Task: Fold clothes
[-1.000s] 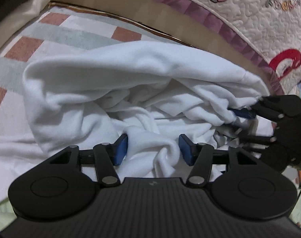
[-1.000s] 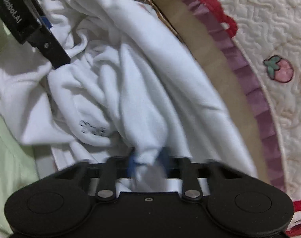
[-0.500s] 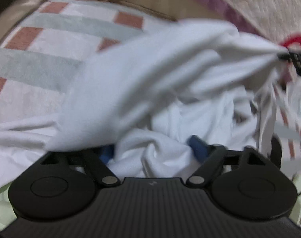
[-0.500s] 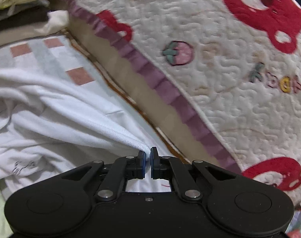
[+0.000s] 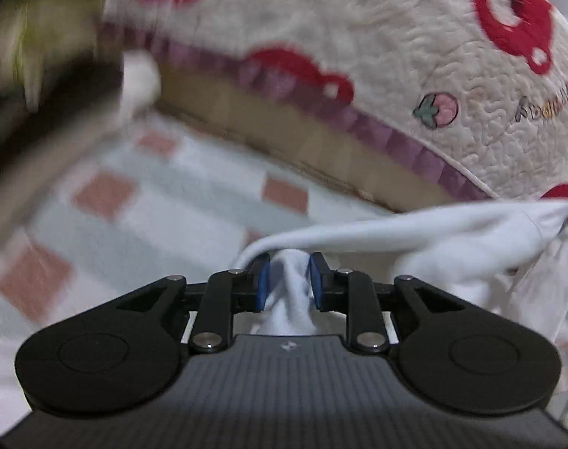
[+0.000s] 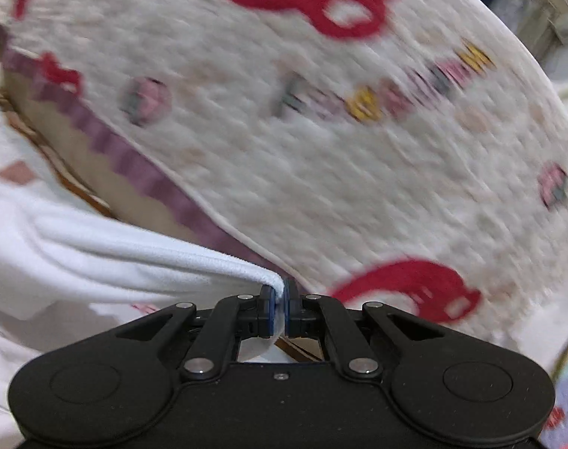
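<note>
Nothing reads clearly. The quilt (image 6: 358,172) carries a row of coloured stitched letters (image 6: 388,89), too blurred to spell out; the same letters (image 5: 545,106) sit just right of its strawberry (image 5: 437,110), cut off.

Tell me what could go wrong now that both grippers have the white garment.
1. The right gripper pinches only a thin hem of the white garment; a hard pull may slip it free.
2. The left gripper, jaws just closing, holds a bunched wad, so the spread may come out twisted.
</note>
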`<state>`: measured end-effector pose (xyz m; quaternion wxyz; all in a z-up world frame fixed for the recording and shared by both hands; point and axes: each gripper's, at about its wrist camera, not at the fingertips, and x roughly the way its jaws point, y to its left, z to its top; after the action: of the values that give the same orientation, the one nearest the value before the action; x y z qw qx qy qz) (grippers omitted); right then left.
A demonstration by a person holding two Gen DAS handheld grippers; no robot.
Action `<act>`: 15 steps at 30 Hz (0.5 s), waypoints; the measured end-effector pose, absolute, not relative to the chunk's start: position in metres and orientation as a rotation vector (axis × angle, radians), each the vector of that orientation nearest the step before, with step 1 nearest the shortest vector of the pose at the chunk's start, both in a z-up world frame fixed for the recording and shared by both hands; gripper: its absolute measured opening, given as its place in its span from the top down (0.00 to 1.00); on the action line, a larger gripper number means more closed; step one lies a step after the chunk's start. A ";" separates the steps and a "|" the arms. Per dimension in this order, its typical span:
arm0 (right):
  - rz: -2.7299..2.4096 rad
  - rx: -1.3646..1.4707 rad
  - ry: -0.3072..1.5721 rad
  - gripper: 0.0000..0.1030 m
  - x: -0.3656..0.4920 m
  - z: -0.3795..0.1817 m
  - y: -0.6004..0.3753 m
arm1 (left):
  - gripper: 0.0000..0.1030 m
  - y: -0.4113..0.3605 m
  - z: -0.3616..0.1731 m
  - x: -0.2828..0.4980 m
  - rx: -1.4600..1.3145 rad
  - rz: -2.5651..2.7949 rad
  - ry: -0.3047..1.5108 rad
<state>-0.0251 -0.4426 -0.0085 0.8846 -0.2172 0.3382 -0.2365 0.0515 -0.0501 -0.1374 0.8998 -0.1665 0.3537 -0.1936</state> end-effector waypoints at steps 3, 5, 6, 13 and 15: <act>-0.582 -0.442 0.712 0.97 -0.036 -0.005 -0.469 | 0.78 -0.049 -0.147 0.055 -0.435 -0.476 0.806; -0.644 -0.452 0.714 0.97 -0.046 -0.001 -0.485 | 0.74 -0.058 -0.145 0.051 -0.413 -0.530 0.807; -0.675 -0.452 0.720 0.97 -0.050 0.001 -0.493 | 0.58 -0.062 -0.145 0.048 -0.403 -0.555 0.810; -0.882 -0.341 0.924 0.89 -0.084 -0.032 -0.561 | 0.41 -0.094 -0.158 0.033 -0.344 -0.706 0.906; -0.878 -0.266 1.006 0.71 -0.090 -0.056 -0.565 | 0.40 -0.099 -0.160 0.028 -0.288 -0.696 0.925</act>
<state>-0.0903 -0.5647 -0.0561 0.7771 -0.1229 0.4652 -0.4057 0.0284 -0.0992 -0.1596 0.8273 -0.1358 0.4354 -0.3278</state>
